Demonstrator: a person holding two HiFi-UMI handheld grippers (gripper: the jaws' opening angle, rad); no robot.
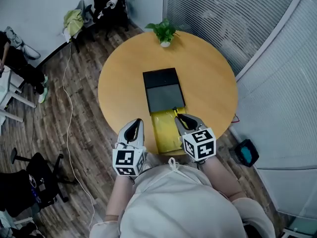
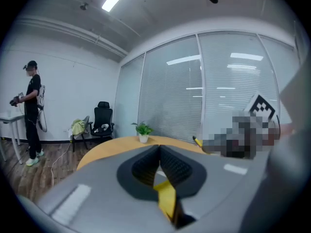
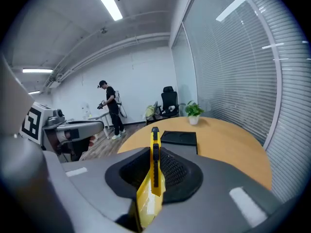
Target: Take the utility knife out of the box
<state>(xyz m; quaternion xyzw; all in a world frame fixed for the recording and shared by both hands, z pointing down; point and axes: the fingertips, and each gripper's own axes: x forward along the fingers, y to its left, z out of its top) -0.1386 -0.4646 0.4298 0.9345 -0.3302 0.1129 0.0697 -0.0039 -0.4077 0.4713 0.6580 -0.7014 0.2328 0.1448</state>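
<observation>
Overhead, the black box [image 1: 164, 89] lies on the round table [image 1: 208, 78], with yellow packaging [image 1: 166, 130] between both grippers at the near edge. The left gripper view shows the left gripper [image 2: 159, 149] clamped on that yellow packaging. The right gripper view shows the right gripper [image 3: 155, 152] gripping the utility knife [image 3: 155, 159], outside the box.

Your table [image 1: 208, 78] looked like smooth wood laminate with a low sheen. The box [image 1: 161, 77] on it was matt black, its inside a duller grey. The utility knife [image 3: 155, 154] showed semi-gloss yellow plastic with a black plastic slider. The yellow packet [image 1: 166, 133] read as glossy, film-like plastic. Your right tool [image 1: 182, 119] and left tool [image 1: 134, 128] had smooth matt grey plastic shells, and their pads [image 3: 175, 171] were black, ribbed and rubbery-looking. The floor [image 1: 79, 108] was dark wood-grain plank with a slight shine.
</observation>
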